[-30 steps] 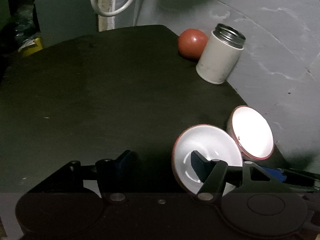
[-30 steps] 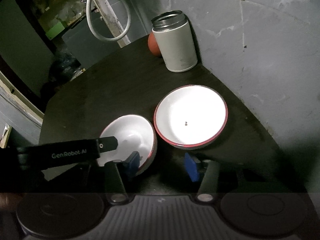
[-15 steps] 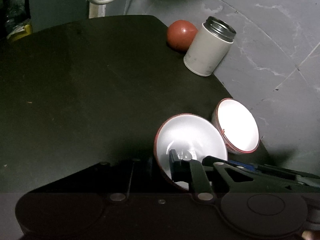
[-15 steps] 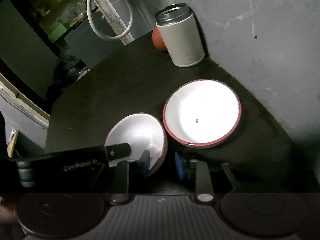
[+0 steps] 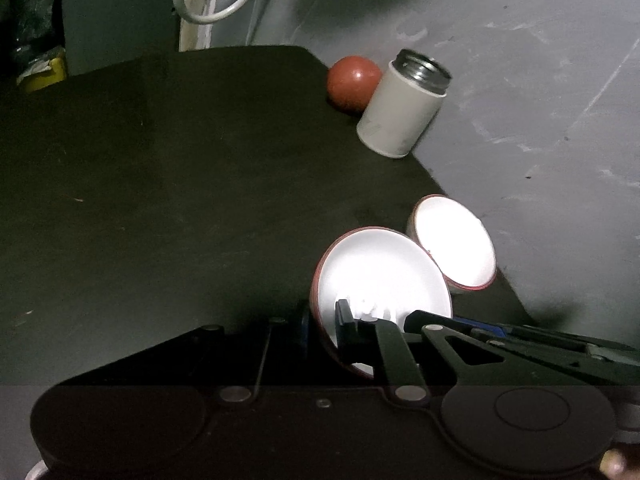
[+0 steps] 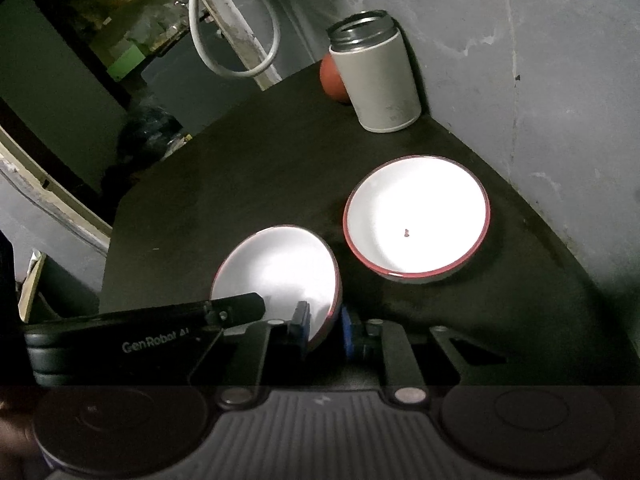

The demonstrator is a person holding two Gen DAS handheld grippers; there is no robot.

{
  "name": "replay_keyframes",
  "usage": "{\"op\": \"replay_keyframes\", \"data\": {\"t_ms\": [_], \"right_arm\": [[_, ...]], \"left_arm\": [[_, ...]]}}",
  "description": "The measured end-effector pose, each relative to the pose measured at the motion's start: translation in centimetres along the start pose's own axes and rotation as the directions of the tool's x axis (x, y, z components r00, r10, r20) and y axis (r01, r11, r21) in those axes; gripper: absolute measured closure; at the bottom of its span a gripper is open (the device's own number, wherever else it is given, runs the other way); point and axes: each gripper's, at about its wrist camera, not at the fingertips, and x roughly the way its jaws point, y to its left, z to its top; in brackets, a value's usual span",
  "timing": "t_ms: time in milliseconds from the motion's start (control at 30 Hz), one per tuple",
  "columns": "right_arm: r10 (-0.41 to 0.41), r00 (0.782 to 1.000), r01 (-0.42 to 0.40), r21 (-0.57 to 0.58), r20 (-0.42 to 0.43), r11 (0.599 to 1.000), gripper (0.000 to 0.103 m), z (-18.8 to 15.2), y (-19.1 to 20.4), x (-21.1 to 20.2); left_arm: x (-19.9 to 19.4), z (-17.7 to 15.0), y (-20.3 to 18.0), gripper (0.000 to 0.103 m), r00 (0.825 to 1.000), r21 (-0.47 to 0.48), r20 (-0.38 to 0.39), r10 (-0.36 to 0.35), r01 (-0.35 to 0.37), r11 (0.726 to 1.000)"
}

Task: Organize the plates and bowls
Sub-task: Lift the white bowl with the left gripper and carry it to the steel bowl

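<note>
1. The right wrist view is showing both bowls from above: the far bowl [image 6: 416, 218] is sitting flat on the dark table [image 6: 248, 184] near the grey wall, with a small dark speck inside it; the left wrist view is showing that bowl [image 5: 454, 242] only edge-on and glaring.
2. The left wrist view is showing the whole red ball [image 5: 353, 82]; in the right wrist view the open white canister [image 6: 376, 80] is hiding most of it.
3. The near bowl [image 6: 280, 272], white inside with a red rim, is tilting up just beside the far bowl.
4. The right hand-held gripper [image 6: 324, 330] has just been closing, and its blue pads are pinching the near bowl's rim.
5. The left hand-held gripper [image 5: 324, 330] has also just been closing, and is clamping the same bowl's [image 5: 380, 280] wall, one finger inside and one outside.
</note>
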Motion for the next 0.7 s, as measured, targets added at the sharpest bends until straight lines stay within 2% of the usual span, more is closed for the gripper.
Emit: {"op": "replay_keyframes", "data": {"t_ms": [400,700], "right_arm": [[0.025,0.995,-0.022,-0.024,0.096,0.999,0.085,-1.9,0.7,-5.7],[0.009,0.989,-0.004,-0.031,0.145,0.999,0.085,-4.6,2.0,-9.8]], "left_arm": [[-5.5,-1.7,-1.8,0.09,0.995,0.058,0.069,-0.07,0.066,0.996],[-9.0,-4.6,-2.8,0.09,0.99,0.104,0.078,-0.116,0.108,0.989]]}}
